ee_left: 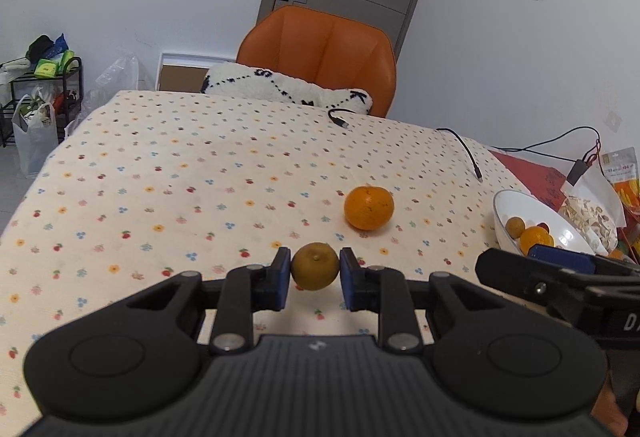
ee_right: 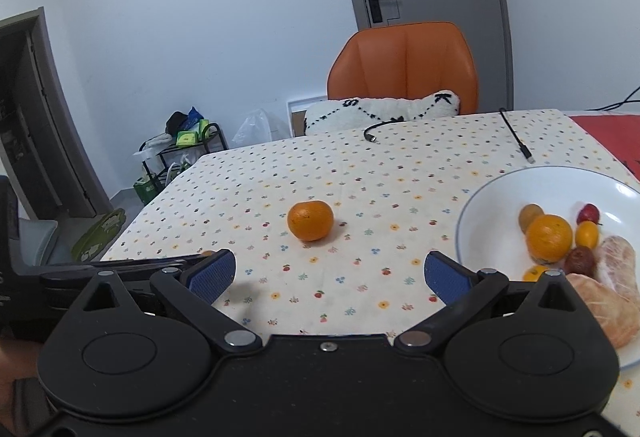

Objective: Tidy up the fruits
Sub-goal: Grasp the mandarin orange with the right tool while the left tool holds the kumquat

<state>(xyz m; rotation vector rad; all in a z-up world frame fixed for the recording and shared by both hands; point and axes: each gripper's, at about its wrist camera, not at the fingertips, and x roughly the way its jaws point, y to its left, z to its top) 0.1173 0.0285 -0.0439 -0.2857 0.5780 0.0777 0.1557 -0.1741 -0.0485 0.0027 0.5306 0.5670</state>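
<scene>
My left gripper (ee_left: 315, 269) is shut on a small yellow-green citrus fruit (ee_left: 315, 265), its blue pads pressing both sides just above the tablecloth. An orange mandarin (ee_left: 369, 207) (ee_right: 310, 220) lies loose on the cloth a little beyond it, to the right. The white bowl (ee_left: 505, 203) (ee_right: 492, 197) at the right holds another mandarin (ee_right: 548, 237), small yellow and dark red fruits, and peeled pomelo pieces (ee_right: 614, 265). My right gripper (ee_right: 329, 275) stands open over bare cloth, left of the bowl, with nothing between its fingers; part of it (ee_left: 560, 277) shows in the left wrist view.
A flower-dotted tablecloth (ee_left: 180, 177) covers the table. Two black cable ends (ee_left: 468, 153) (ee_right: 520, 145) lie at the far side. An orange chair (ee_left: 320, 49) with a white cushion stands behind. Snack bags and a red cloth (ee_left: 536, 173) crowd the right edge.
</scene>
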